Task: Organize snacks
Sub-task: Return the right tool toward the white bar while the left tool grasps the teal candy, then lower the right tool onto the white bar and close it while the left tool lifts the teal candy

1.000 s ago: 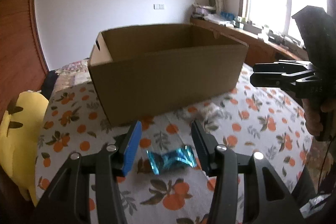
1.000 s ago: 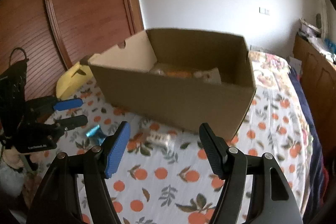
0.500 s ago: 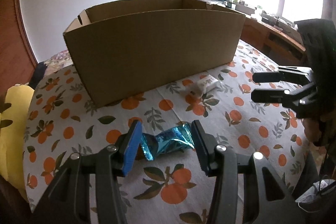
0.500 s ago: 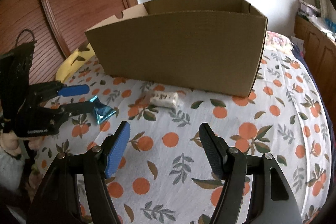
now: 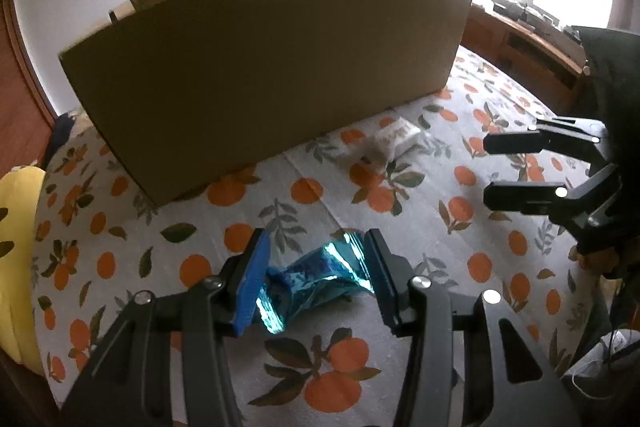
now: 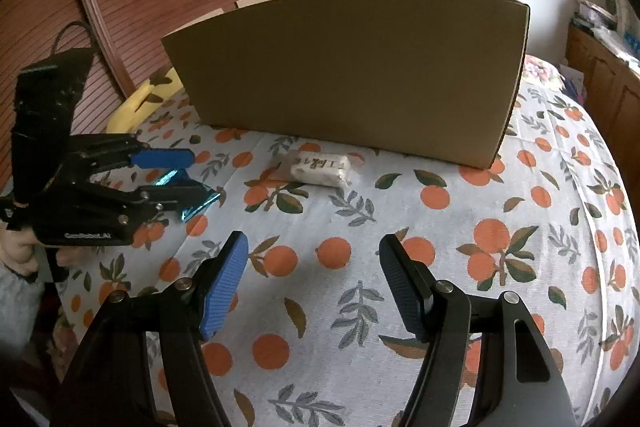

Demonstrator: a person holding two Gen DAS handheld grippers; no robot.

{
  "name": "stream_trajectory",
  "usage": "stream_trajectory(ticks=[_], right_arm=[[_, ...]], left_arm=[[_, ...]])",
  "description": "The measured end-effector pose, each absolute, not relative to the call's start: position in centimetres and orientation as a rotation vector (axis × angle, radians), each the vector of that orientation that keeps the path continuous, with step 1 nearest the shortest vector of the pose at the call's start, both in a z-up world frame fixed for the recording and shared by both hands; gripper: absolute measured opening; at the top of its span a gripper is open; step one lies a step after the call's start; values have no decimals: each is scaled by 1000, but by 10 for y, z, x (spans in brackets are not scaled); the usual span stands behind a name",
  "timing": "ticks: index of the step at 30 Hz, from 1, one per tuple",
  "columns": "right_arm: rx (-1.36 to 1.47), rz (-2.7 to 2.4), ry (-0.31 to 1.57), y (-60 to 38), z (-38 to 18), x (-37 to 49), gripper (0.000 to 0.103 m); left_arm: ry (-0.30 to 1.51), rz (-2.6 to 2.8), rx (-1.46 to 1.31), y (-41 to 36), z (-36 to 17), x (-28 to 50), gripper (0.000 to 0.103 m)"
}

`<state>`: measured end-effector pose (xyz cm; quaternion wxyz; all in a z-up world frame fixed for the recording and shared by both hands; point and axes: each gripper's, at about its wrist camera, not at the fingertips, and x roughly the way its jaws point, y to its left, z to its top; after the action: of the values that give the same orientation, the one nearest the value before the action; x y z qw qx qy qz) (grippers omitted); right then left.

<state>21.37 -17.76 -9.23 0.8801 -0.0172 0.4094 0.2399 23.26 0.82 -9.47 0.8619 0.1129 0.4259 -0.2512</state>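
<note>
- The left gripper (image 5: 316, 279) is down at the tablecloth (image 5: 420, 235) with the blue foil snack (image 5: 316, 281) lying between its fingers. The wrapper's twisted ends reach to both pads or very near them, but the packet looks uncrushed, so I take the jaws to be apart around it, not yet clamped.
- In the right wrist view the same snack shows at about nine o'clock, low on the cloth between the left gripper's two fingers.
- The right gripper (image 6: 314, 281) hangs over bare cloth with its jaws wide apart and nothing between them.
- Ahead of it, toward twelve o'clock, a white snack packet (image 6: 320, 169) lies flat on the cloth, just in front of the box.
- The cardboard box (image 6: 352, 67) stands beyond both snacks. Only its near wall shows, so what is inside cannot be seen.
- Step in hand, as I judge it: picking up the blue snack, with the white one waiting.
- The next move calls for closing the left fingers gently on the soft, crinkly wrapper, then lifting it clear over the box's tall near wall. The right gripper would need to go forward and lower to straddle the white packet.
</note>
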Motion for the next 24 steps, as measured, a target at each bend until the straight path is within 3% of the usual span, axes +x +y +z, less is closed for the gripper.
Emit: stream_trajectory(ticks=[22,24], right_arm=[[-37,501,867,-176,-89,223,70],[-61,511,860,-172,-84,233,70]], left_arm=[[949,-571,225,24,-96,207,48],[935,-546,249,22,-96,206,29]])
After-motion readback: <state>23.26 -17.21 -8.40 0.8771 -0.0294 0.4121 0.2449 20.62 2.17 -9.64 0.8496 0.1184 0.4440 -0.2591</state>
